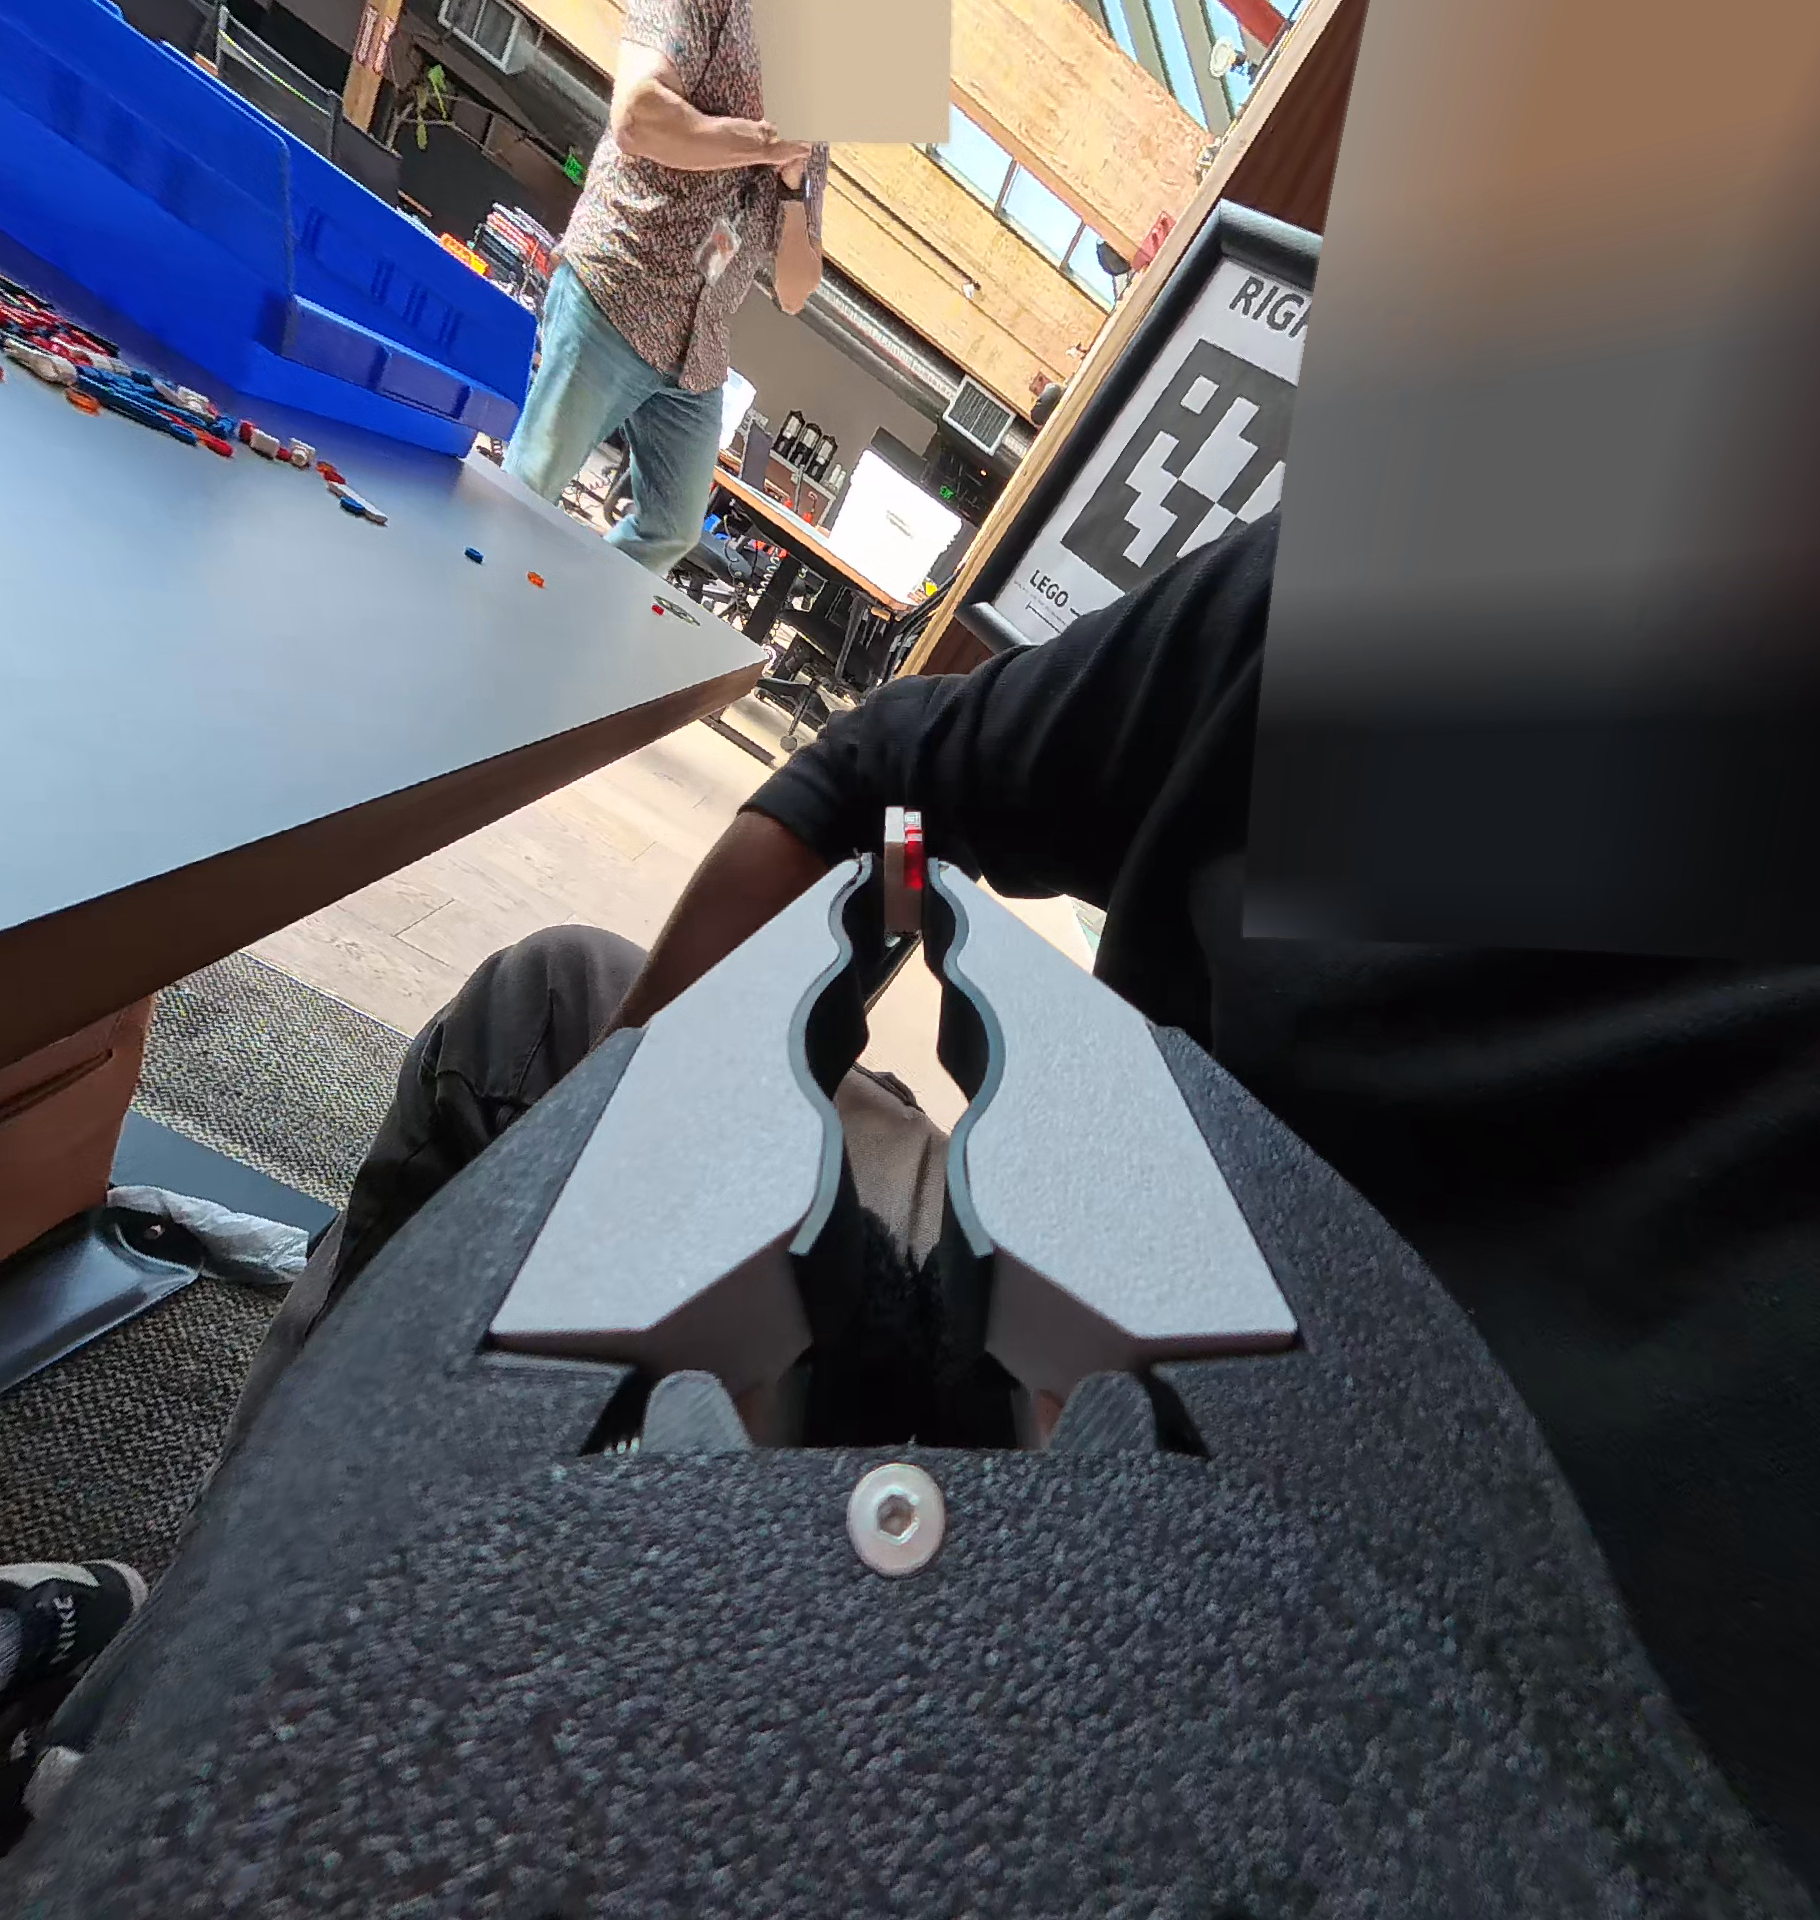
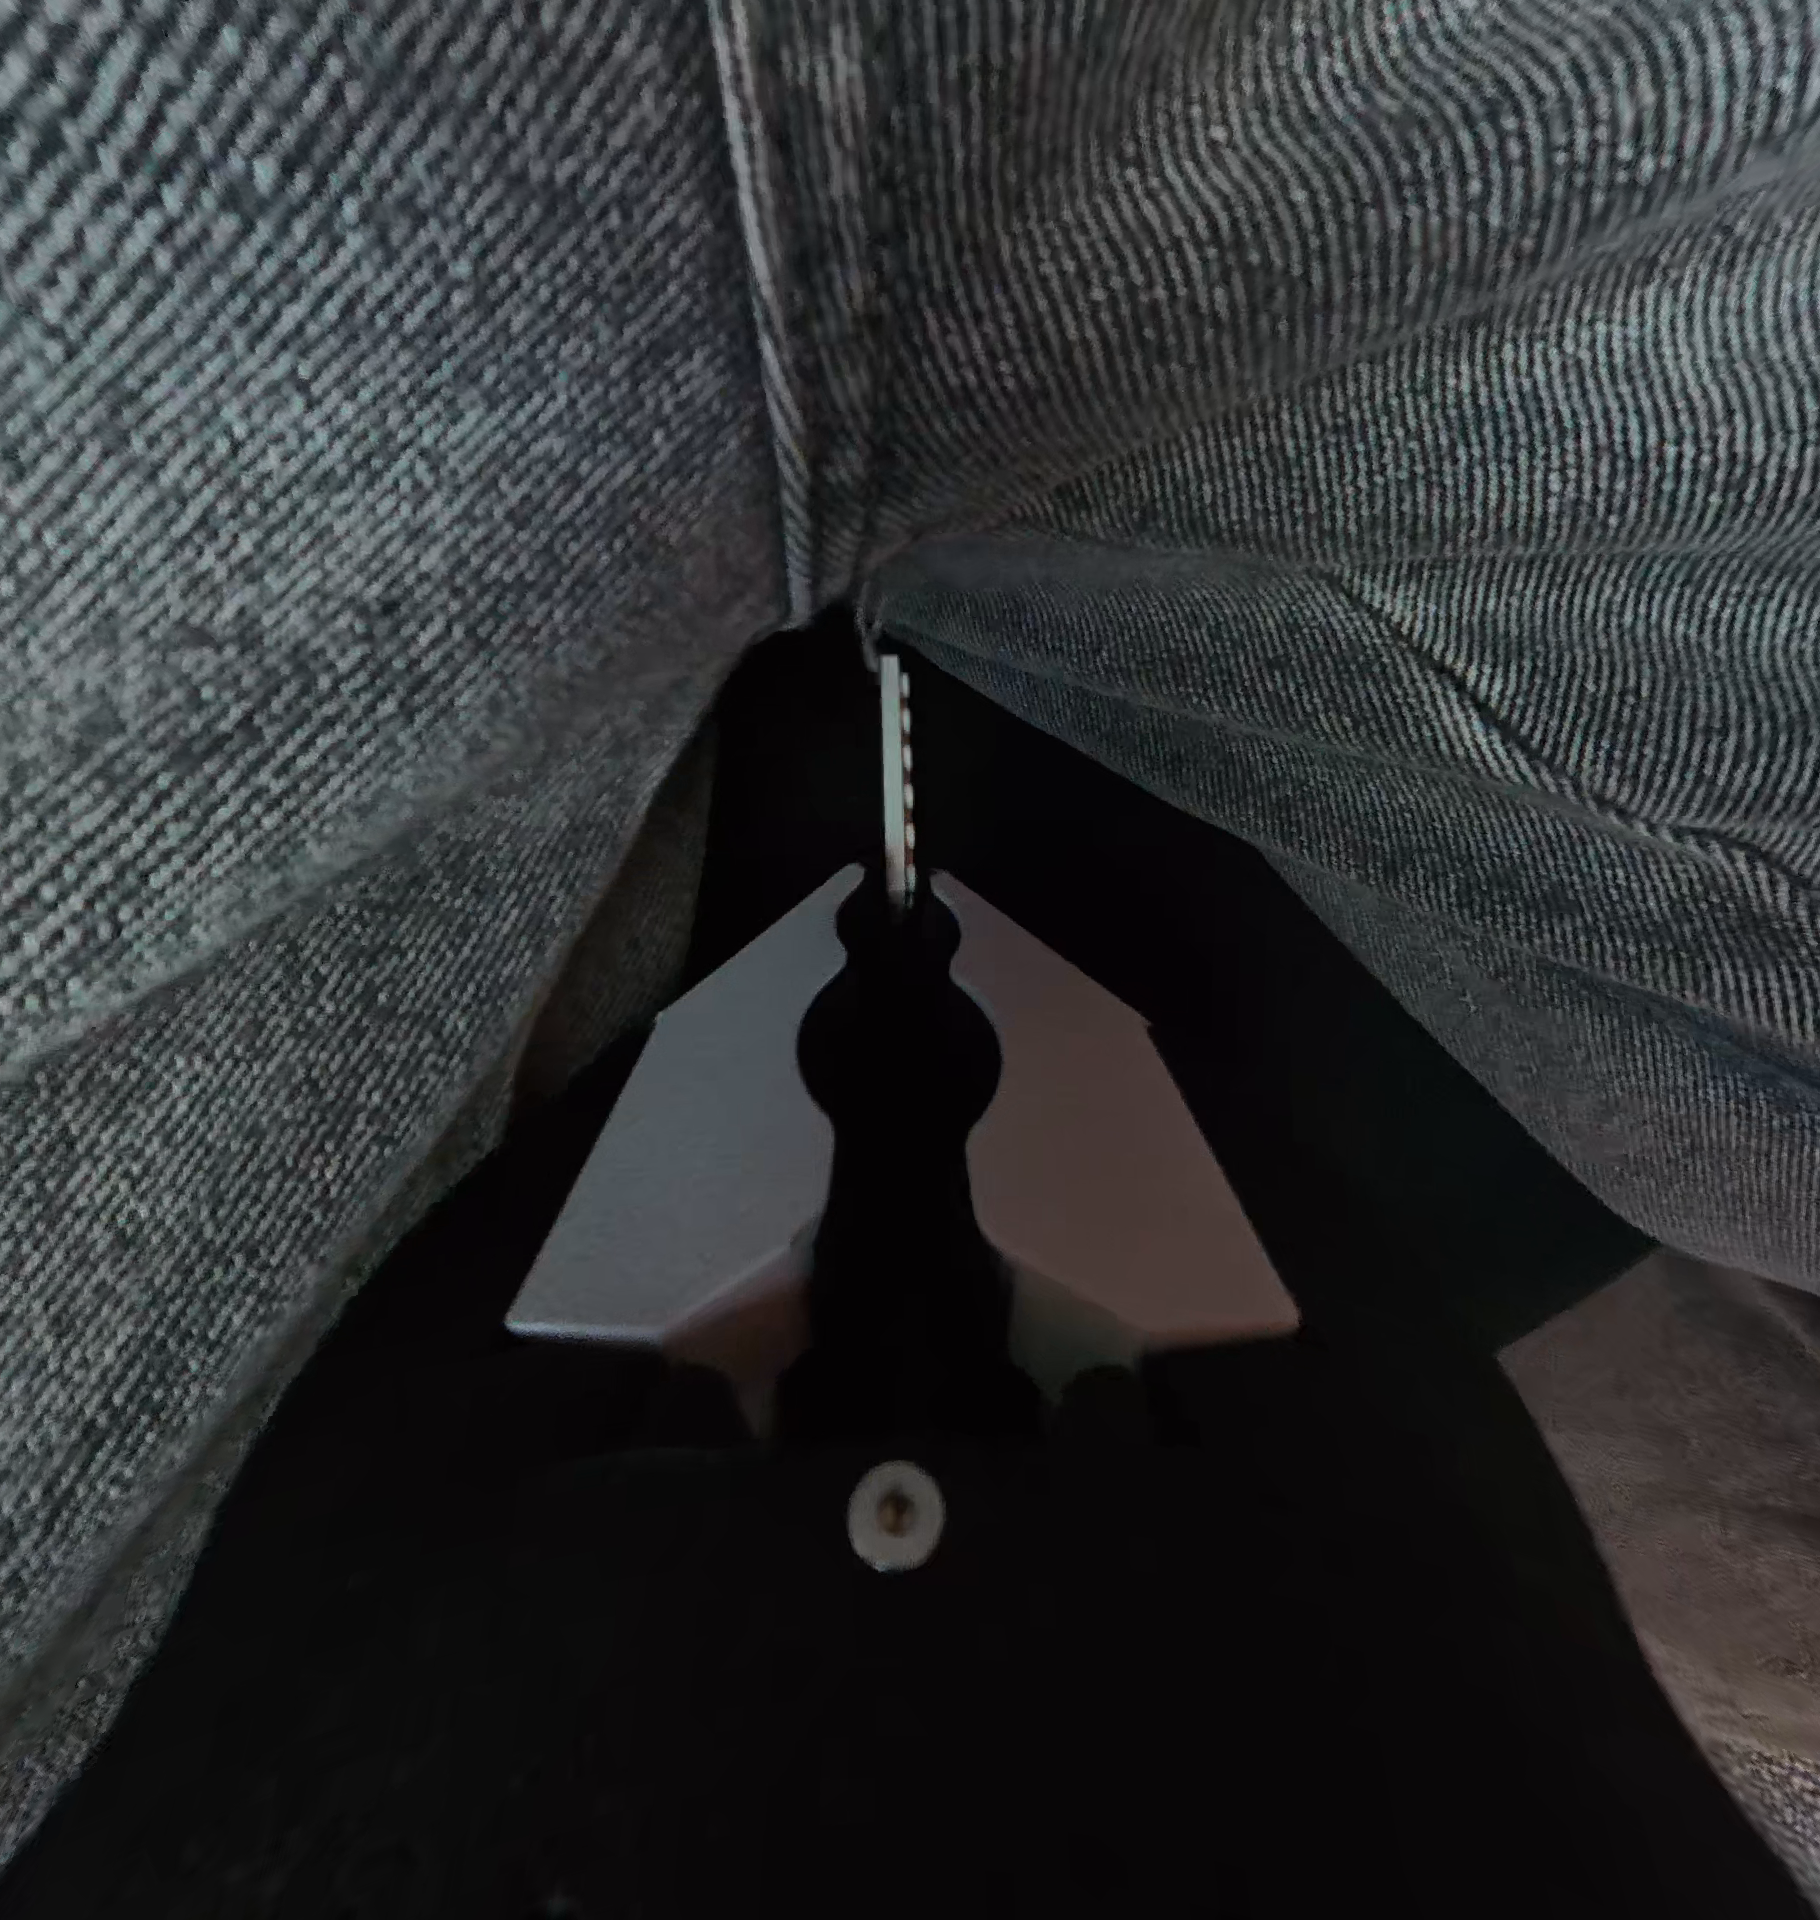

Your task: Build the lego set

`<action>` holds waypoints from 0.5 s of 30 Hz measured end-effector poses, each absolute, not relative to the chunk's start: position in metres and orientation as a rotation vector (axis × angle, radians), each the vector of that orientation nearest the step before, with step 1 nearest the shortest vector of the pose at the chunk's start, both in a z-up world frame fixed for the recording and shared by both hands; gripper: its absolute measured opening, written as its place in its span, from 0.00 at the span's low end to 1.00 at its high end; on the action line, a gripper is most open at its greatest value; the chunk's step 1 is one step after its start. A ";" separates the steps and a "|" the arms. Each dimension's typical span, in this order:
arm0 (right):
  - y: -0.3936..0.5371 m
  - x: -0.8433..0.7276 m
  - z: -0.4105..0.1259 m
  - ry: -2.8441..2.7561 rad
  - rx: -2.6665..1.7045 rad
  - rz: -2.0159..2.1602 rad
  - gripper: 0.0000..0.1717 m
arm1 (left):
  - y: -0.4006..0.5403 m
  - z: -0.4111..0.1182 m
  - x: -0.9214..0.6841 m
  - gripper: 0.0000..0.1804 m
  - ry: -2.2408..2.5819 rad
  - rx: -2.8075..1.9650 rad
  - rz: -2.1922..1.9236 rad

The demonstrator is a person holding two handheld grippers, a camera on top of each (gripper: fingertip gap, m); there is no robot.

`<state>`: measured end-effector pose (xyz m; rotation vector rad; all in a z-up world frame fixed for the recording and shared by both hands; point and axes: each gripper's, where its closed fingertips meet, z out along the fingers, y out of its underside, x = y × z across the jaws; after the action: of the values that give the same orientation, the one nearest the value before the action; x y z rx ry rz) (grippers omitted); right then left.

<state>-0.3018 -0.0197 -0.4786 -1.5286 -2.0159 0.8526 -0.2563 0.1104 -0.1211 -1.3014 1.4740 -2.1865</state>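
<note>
left gripper [image 1: 901, 883] fingers clamp grey-and-red brick stack [image 1: 904, 862] | right gripper [image 2: 901, 883] fingers pinch studded grey plate [image 2: 898, 769], tip hidden by trousers [image 2: 366, 416]

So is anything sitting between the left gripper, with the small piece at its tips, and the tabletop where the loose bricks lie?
Nothing visible does. The left gripper, pinching a small grey and red piece, is off the table's corner edge, lower than its top. Open air over the floor separates them. The loose bricks and blue bin lie farther in.

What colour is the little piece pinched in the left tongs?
Light grey with a red part; the left wrist view shows it best.
</note>
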 end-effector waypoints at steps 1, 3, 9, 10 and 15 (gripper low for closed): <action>-0.018 -0.301 -0.478 -2.001 -1.545 0.851 0.02 | 0.111 -0.120 -0.257 0.03 1.467 -1.301 -2.191; -0.013 -0.299 -0.476 -1.976 -1.560 0.823 0.02 | 0.113 -0.120 -0.259 0.03 1.458 -1.304 -2.189; 0.043 -0.283 -0.435 -1.782 -1.656 0.606 0.02 | 0.125 -0.119 -0.259 0.03 1.389 -1.333 -2.171; 0.057 -0.278 -0.425 -1.730 -1.688 0.530 0.02 | 0.131 -0.120 -0.257 0.03 1.358 -1.363 -2.163; 0.100 -0.245 -0.365 -1.511 -1.787 0.131 0.02 | 0.171 -0.145 -0.246 0.02 1.142 -1.671 -2.156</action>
<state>-0.2447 0.1005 -0.3652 -1.7868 -1.5108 0.1314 -0.2459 0.1710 -0.1454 -1.6713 1.1421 -2.1557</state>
